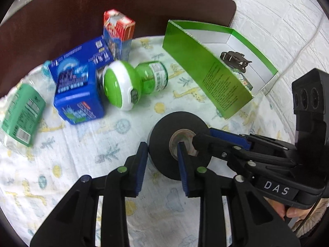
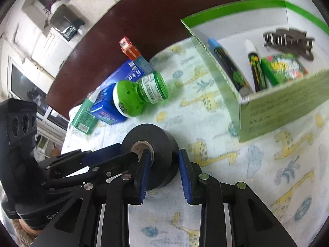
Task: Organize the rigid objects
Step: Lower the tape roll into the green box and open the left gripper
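The cloth [image 1: 82, 164] runs close to the dark table's [image 1: 102, 4] far edge; open cloth lies on the near side and between the tape [image 1: 181, 121] and the box [image 1: 205, 65]. The green box stands open-topped to my right, holding a clip [image 2: 287, 39], two markers [image 2: 226, 63] and a packet [image 2: 285, 68]. On the far left a green bottle [image 1: 133, 82], a blue box [image 1: 78, 90], a carton [image 1: 119, 33] and a clear bottle [image 1: 22, 113] crowd together. The tape sits mid-cloth. My left gripper [image 1: 162, 146] is clamped on its wall, one pad in the core. My right gripper [image 2: 164, 153] straddles the opposite wall the same way, and I cannot tell whether it presses.
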